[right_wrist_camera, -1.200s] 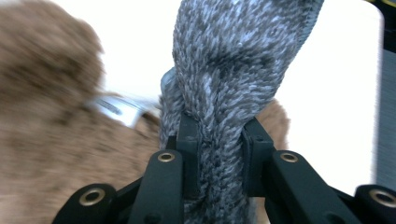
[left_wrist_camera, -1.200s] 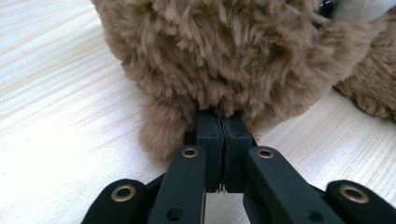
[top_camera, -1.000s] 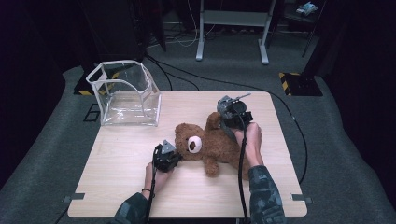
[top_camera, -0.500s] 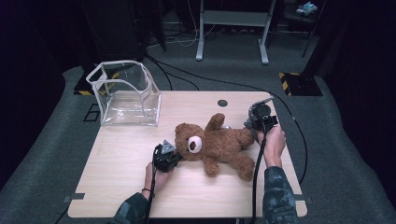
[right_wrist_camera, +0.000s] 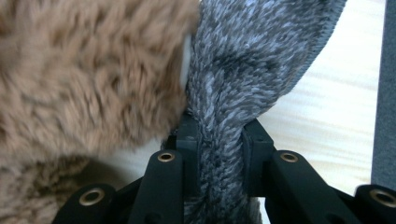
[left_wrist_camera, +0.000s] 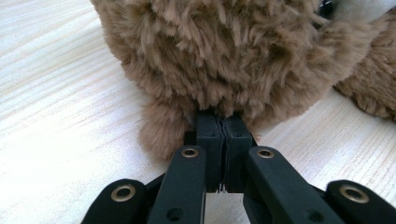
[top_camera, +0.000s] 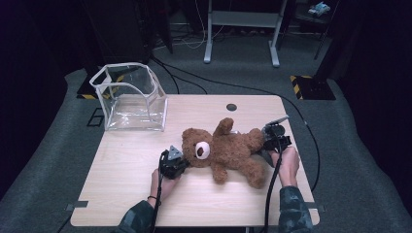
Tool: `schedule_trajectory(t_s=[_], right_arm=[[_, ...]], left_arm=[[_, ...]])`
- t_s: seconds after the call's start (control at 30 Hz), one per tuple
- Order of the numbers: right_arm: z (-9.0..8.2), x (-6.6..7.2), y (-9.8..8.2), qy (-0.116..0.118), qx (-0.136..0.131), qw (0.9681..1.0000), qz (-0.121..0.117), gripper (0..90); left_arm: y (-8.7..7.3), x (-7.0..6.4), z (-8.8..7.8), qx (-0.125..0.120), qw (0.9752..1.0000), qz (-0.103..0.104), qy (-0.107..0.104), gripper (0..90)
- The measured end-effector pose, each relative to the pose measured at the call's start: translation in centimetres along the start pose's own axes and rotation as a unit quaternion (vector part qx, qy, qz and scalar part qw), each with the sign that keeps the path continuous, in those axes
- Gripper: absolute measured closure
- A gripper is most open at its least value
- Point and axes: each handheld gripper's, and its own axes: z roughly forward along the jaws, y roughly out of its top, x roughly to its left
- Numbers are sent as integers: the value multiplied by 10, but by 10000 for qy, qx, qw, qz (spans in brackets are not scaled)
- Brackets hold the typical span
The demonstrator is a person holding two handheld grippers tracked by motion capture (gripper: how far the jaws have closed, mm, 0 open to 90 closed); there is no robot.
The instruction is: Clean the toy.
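A brown teddy bear (top_camera: 226, 150) is seen lying on its back across the middle of the wooden tabletop (top_camera: 121, 189), head toward the person's left, while it is dressed in a grey knitted garment (right_wrist_camera: 243, 70). The work is judged to be at an early stage: the knit is bunched at the bear's foot end, beside the fur, and none of it is yet seen drawn over the body or limbs. The pulling-on is left to be done. The left hand-held gripper (left_wrist_camera: 223, 133) is pressed together on a tuft of fur at the bear's head, by which the toy is steadied against the tabletop. The right hand-held gripper (right_wrist_camera: 219, 135) is clamped on a thick fold of the grey knit, its jaws held slightly apart by the fabric, touching the bear's leg. A clear plastic bin (top_camera: 130, 99) is left standing at the far left corner, well apart from the bear.
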Motion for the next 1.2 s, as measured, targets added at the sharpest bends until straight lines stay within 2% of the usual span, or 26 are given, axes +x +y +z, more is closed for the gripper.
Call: schedule_trajectory(t_s=[0.07,0.17,0.2,0.23,0.27,0.33,0.47,0.5,0.53,0.67,0.77,0.9,1.0,1.03,1.07,1.13,1.17,1.2], right_arm=[[3,-1,-3,-65,97,9999,-9,738],[4,-5,-8,473,-7,9986,219,738],[2,-6,-10,710,-128,9969,324,739],[-1,-6,-10,880,-181,9945,536,739],[-4,-9,-10,1034,-416,9923,545,740],[-11,-11,-9,1242,-630,9881,658,740],[-32,-14,-8,1460,-1159,9790,822,741],[-37,-14,-8,1453,-1240,9780,840,742],[-45,-16,-7,1499,-1447,9751,766,742],[-60,-13,-5,1642,-1719,9683,765,741],[-60,-5,-5,1750,-1656,9677,740,742],[-41,6,-9,1854,-1446,9693,716,743],[-24,14,-14,1871,-1132,9732,707,743],[-16,17,-16,1829,-1003,9759,635,742],[-12,18,-17,1827,-938,9764,662,743],[-12,15,-19,1876,-1014,9744,709,742],[-16,11,-17,1908,-1122,9721,775,743],[-19,10,-16,1891,-1183,9714,810,743]], left_arm=[[0,0,0,2,10000,4,2,878],[0,0,0,-6,10000,16,9,878],[0,0,0,9,10000,13,15,878],[0,0,0,4,10000,26,18,878],[0,0,0,4,10000,19,18,878],[0,0,0,4,10000,21,17,878],[0,0,0,4,10000,33,28,878],[0,0,0,4,10000,37,32,878],[0,-1,0,1,10000,33,32,878],[0,-1,0,0,10000,45,44,878],[0,-1,0,-2,10000,53,49,878],[0,-1,0,-2,10000,60,52,878],[0,-1,0,-1,10000,60,52,878],[0,-1,0,1,10000,66,51,878],[0,-1,0,-3,10000,47,47,878],[0,-1,0,-1,10000,66,59,878],[0,-1,0,-10,10000,72,56,878],[0,-1,0,-13,10000,57,53,878]])
